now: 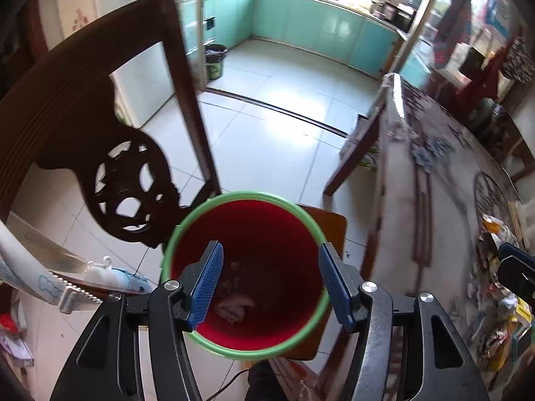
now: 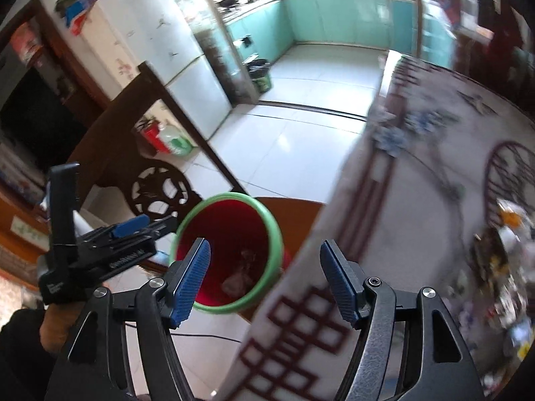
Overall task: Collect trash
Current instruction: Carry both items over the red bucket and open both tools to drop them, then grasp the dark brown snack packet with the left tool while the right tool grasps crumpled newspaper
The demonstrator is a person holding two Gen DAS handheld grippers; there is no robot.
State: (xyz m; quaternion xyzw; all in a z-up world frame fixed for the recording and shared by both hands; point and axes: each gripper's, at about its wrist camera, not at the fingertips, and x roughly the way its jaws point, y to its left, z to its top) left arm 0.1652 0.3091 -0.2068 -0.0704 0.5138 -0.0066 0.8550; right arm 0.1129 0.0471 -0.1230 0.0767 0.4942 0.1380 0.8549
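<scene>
A red bin with a green rim (image 1: 187, 224) stands on a wooden stool, with crumpled trash (image 1: 234, 307) lying at its bottom. My left gripper (image 1: 271, 284) hangs right above the bin's mouth, open, with nothing between its blue pads. In the right wrist view the same bin (image 2: 274, 224) sits lower left of the table edge, trash (image 2: 237, 280) inside. My right gripper (image 2: 264, 280) is open and empty, over the bin's rim and the table's near edge. The left gripper (image 2: 130, 227) shows at the left. Loose wrappers (image 2: 501, 267) lie on the table at the far right.
A dark carved wooden chair (image 1: 110, 153) stands left of the bin. The patterned tablecloth table (image 2: 418, 200) fills the right side. Behind lie a tiled floor, a fridge (image 2: 174, 60), a small dark bin (image 2: 260, 73) and teal kitchen cabinets (image 1: 301, 23).
</scene>
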